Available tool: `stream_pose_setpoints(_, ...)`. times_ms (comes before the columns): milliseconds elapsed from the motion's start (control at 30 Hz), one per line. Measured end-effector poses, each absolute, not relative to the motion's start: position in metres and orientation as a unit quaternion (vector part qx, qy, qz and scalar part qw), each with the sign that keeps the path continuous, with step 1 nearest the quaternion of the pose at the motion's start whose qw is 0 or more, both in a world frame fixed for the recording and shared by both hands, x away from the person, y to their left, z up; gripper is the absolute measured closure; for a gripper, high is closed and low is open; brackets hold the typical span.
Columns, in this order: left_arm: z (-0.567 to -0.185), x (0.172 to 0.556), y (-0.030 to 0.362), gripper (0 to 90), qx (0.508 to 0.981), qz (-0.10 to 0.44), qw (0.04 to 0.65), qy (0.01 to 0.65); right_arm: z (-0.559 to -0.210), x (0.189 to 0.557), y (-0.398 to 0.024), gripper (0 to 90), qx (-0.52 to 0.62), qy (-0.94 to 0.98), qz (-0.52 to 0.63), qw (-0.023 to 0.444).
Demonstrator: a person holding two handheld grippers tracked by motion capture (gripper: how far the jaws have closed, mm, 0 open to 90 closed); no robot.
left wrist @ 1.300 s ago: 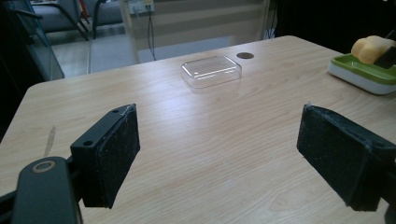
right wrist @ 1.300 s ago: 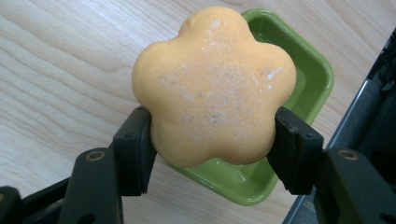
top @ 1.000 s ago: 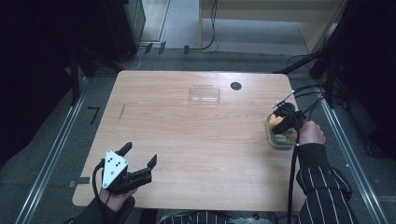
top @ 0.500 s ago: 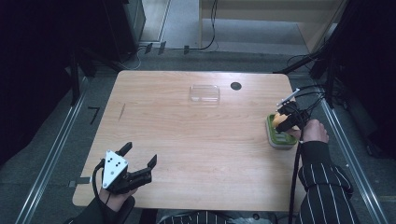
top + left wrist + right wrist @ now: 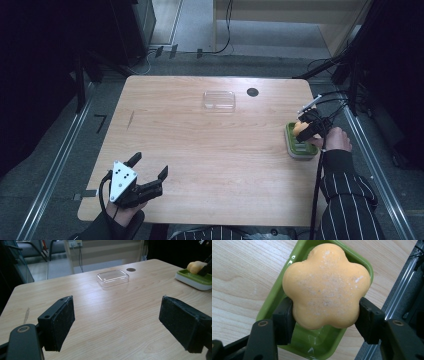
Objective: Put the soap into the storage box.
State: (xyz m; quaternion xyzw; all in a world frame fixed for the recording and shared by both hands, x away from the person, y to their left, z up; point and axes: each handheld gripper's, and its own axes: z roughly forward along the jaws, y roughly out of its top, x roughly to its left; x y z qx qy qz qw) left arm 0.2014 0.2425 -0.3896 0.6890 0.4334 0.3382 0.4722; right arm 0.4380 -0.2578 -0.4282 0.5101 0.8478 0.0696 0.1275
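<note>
Right gripper view: right gripper (image 5: 325, 317) pinches flower-shaped orange soap (image 5: 325, 287) over green dish (image 5: 294, 255) | high view: dish at table's (image 5: 210, 150) right edge | left gripper (image 5: 117, 322): jaws spread, nothing between.

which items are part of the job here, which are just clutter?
In the job:
orange flower-shaped soap, clamped in the right gripper
green soap dish beneath it

Lying about:
clear plastic lid
left gripper, jaws apart, idle

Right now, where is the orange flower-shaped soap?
In the right gripper view the orange soap is clamped in the right gripper over the green dish; in the high view that is the table's right edge.
</note>
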Motion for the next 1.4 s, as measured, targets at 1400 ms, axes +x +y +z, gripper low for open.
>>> stream_pose_setpoints(1400,-0.39,0.201,0.242,13.7,0.689,0.339,0.472,0.432,-0.446,0.444,-0.254,39.8,0.503,0.858,0.03,0.1)
